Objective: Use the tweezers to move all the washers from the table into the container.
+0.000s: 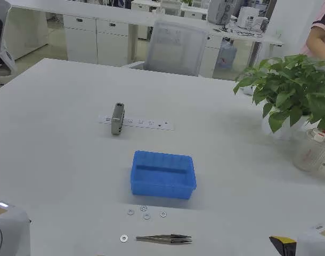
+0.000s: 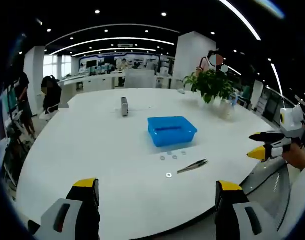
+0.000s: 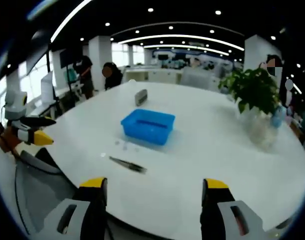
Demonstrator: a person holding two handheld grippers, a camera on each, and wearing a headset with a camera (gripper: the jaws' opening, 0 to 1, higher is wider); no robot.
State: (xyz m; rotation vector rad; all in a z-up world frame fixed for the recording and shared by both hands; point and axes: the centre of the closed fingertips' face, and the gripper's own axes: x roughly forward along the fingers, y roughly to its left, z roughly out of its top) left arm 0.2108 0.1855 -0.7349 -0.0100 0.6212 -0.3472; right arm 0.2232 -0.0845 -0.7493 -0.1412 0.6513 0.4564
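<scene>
Table (image 1: 56, 133): white, wide; bears everything listed below.
Container (image 1: 163, 175): blue, rectangular, open-topped; stands near the middle of the table, just behind the washers.
Washers (image 1: 146, 216): five small metal rings, all lying flat on the table. Four sit in a loose cluster just in front of the container; the fifth lies nearer the person, just beside the left end of the tweezers.
Tweezers (image 1: 165, 239): metal, lying flat on the table in front of the cluster, touched by neither gripper.
Left gripper (image 2: 156, 192): held over the near table edge, well apart from the tweezers; yellow-tipped jaws spread wide, nothing between them.
Right gripper (image 3: 155, 192): over the near edge on the other side; jaws spread wide, nothing between them.
Power strip (image 1: 146, 124): white, flat, beyond the container.
Grey block (image 1: 118, 118): stands at the strip's left end.
Plant (image 1: 293, 90): leafy, in a white pot, far right.
Jar (image 1: 311, 149): clear, just beside the pot.
Chair (image 1: 176, 48): pale, at the far table edge.
</scene>
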